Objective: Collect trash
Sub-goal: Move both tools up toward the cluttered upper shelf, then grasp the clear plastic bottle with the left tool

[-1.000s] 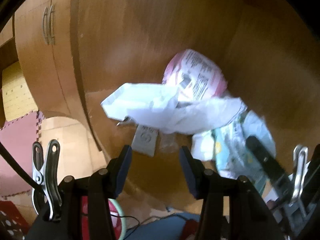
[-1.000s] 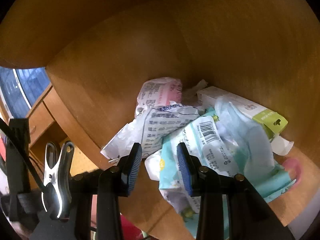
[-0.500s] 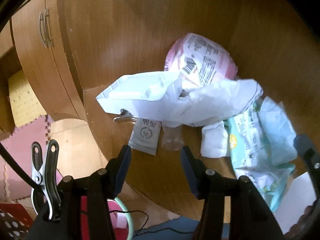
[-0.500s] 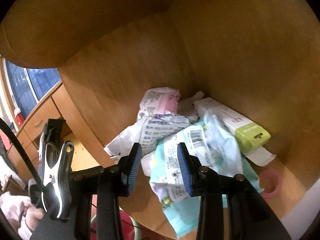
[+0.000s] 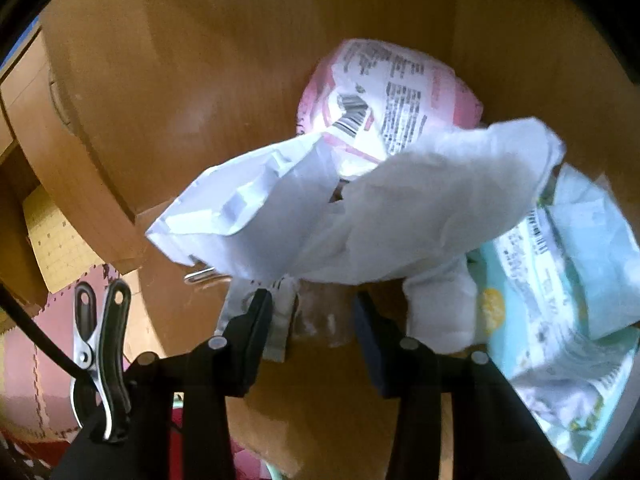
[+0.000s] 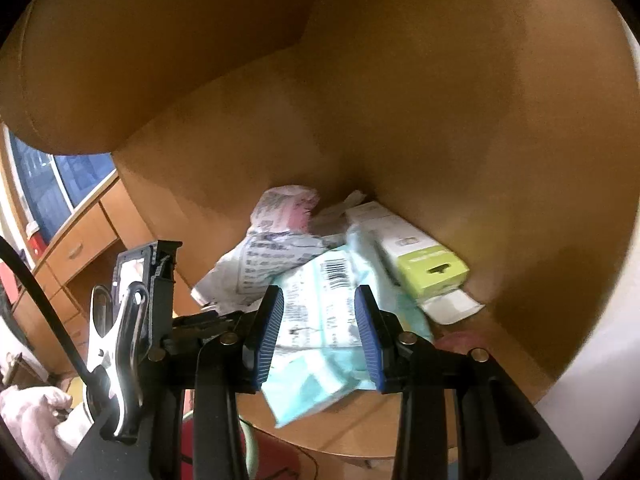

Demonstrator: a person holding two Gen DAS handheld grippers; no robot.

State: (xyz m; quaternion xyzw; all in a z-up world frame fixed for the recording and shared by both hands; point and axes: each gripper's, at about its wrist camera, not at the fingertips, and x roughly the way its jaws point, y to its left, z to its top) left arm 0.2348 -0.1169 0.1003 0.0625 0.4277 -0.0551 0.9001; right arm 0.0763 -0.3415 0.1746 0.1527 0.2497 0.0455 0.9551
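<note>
Since the earlier frames the left gripper (image 5: pixel 312 312) has dropped in toward the trash heap, so the white crumpled wrapper (image 5: pixel 360 216) now fills the middle of its view, and its fingers have just been closing. They stand apart, with a small grey sachet (image 5: pixel 280 320) against the inner face of the left finger and bare wood across the rest of the gap; nothing is pinched yet. The right gripper (image 6: pixel 318 320) has pulled back, the pile looking smaller at 12 o'clock from it. Its fingers are apart, framing the pale blue wipes pack (image 6: pixel 320 320) without pressing on it.

The trash sits bunched in the corner of a wooden worktop (image 6: pixel 280 140), probably because the walls there stop it sliding. A pink printed bag (image 5: pixel 392 92) lies at 12 o'clock from the white wrapper, the wipes pack at 3 o'clock, and a white and green carton (image 6: pixel 416 256) at 1 o'clock from the right gripper, against the wall. No bin is clearly in view. The left gripper's low, steep angle seems chosen to reach under the wrapper's edge.
</note>
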